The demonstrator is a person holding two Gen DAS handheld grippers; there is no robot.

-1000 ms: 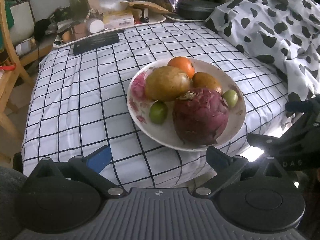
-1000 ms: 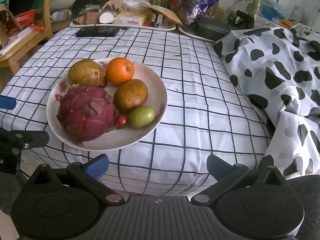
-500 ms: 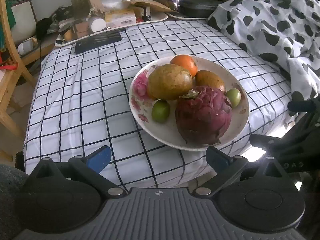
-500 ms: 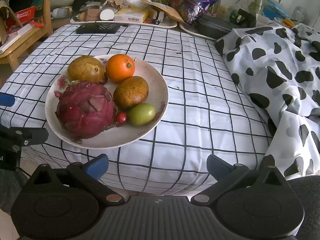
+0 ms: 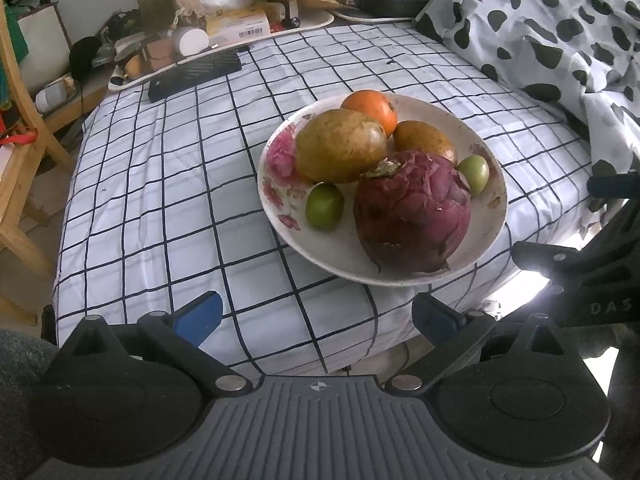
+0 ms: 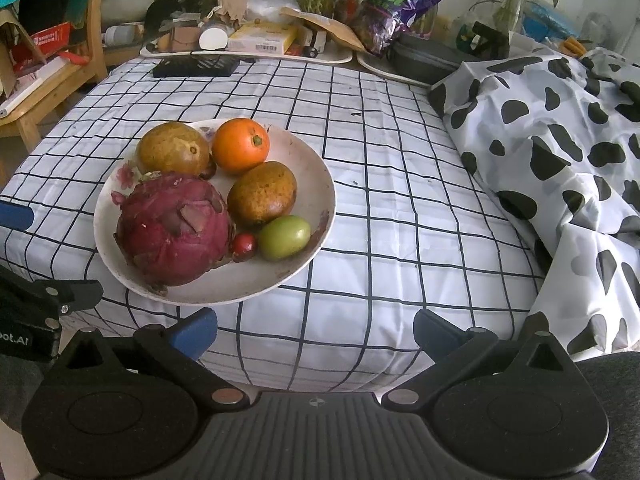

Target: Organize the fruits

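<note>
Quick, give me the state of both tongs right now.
Left tongs: open, holding nothing, short of the plate.
Right tongs: open, holding nothing.

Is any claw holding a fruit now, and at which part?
No. The left claw and right claw are both open and empty, short of the plate; every fruit lies on it.

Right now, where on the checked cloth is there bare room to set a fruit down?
Bare: the cloth left of the plate, up to the black tray; also between the plate and the spotted blanket. Crowded: the plate itself and the back edge.
</note>
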